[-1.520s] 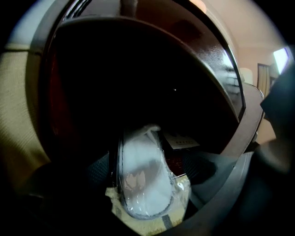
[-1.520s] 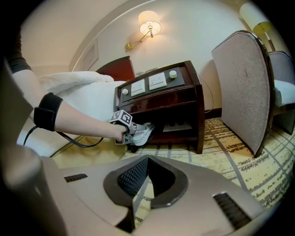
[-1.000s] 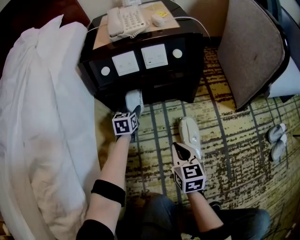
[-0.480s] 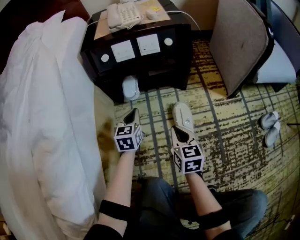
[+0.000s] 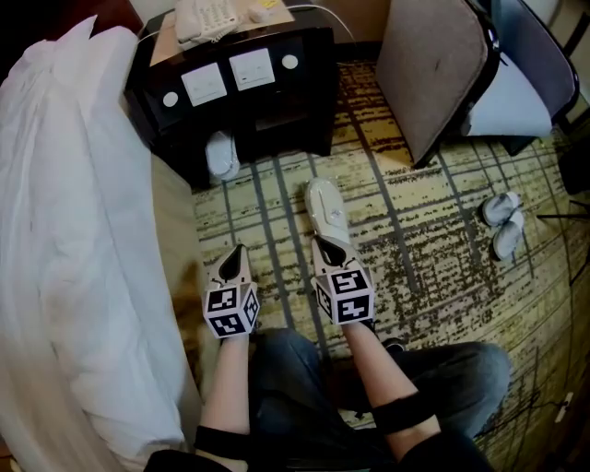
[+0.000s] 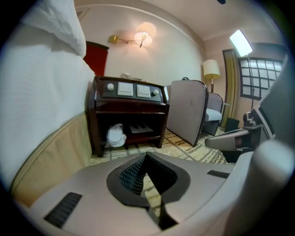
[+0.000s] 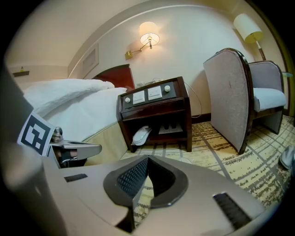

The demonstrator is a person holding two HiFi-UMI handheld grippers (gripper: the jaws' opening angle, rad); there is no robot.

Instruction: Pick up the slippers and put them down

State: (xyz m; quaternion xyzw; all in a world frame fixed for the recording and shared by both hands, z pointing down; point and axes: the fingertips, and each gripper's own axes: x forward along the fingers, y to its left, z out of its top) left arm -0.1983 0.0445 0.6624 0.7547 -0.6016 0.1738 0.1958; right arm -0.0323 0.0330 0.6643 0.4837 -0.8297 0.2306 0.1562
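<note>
One white slipper (image 5: 221, 155) lies at the foot of the dark nightstand (image 5: 277, 111), half under its shelf; it also shows in the left gripper view as slipper (image 6: 115, 135) and in the right gripper view as slipper (image 7: 141, 134). A second white slipper (image 5: 324, 205) lies on the patterned carpet, just ahead of my right gripper (image 5: 324, 244). My left gripper (image 5: 236, 251) hangs over the carpet near the bed, well short of the nightstand. Both left gripper (image 6: 146, 156) and right gripper (image 7: 147, 159) are shut with nothing between the jaws.
The white bed (image 5: 64, 230) runs along the left. A grey-backed armchair (image 5: 433, 64) stands at the upper right. Another pair of slippers (image 5: 502, 221) lies on the carpet far right. A telephone (image 5: 207, 18) sits on the nightstand. The person's legs are below the grippers.
My left gripper has drawn back from the slipper at the nightstand toward the person, empty. The right gripper shifted slightly back too. Both slippers stay where they lay.
</note>
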